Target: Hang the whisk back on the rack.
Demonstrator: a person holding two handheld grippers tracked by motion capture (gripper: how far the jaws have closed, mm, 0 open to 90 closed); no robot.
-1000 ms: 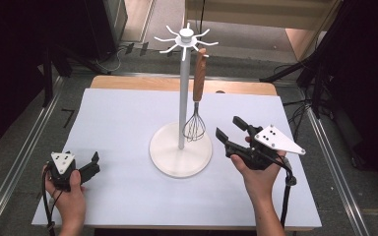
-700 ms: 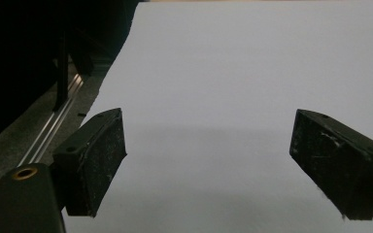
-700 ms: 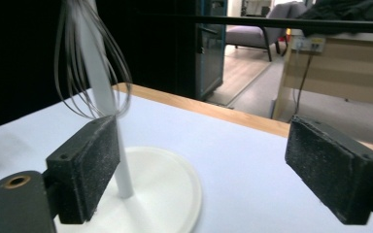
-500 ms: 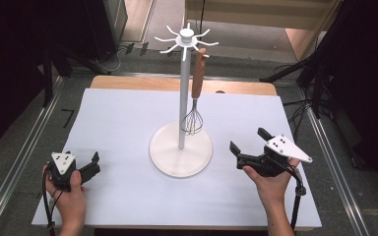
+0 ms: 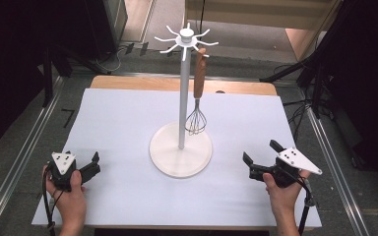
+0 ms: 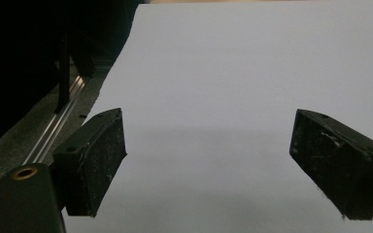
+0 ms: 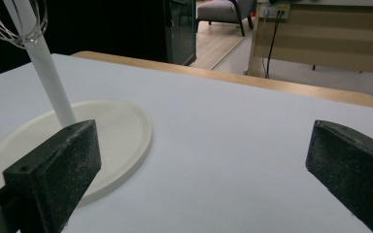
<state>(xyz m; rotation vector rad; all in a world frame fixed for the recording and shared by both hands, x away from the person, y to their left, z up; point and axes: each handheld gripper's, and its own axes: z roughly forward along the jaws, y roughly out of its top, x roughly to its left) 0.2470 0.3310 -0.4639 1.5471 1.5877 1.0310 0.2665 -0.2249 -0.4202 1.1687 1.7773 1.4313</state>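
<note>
A white stand [image 5: 184, 98] with a round base [image 5: 167, 160] and hooks at its top stands mid-table. A whisk [image 5: 199, 78] with a wooden handle hangs from one hook, its wire head just above the base. My left gripper [image 5: 96, 165] rests open near the front left corner, with bare white table between its jaws in the left gripper view [image 6: 209, 160]. At the front right, my right gripper [image 5: 260, 151] is open and empty, well clear of the stand. In the right gripper view [image 7: 204, 170] the base [image 7: 107, 131], the pole [image 7: 43, 63] and the whisk wires [image 7: 5, 26] lie to the left.
The white table sheet [image 5: 128, 123] has a wooden edge [image 5: 142, 83] at the back. Metal rails [image 5: 24, 152] run along both sides. Dark stands and cables [image 5: 320, 73] sit on the floor beyond the table.
My right gripper has drawn back from beside the whisk and the stand's base toward the front right of the table. The left gripper has stayed put.
</note>
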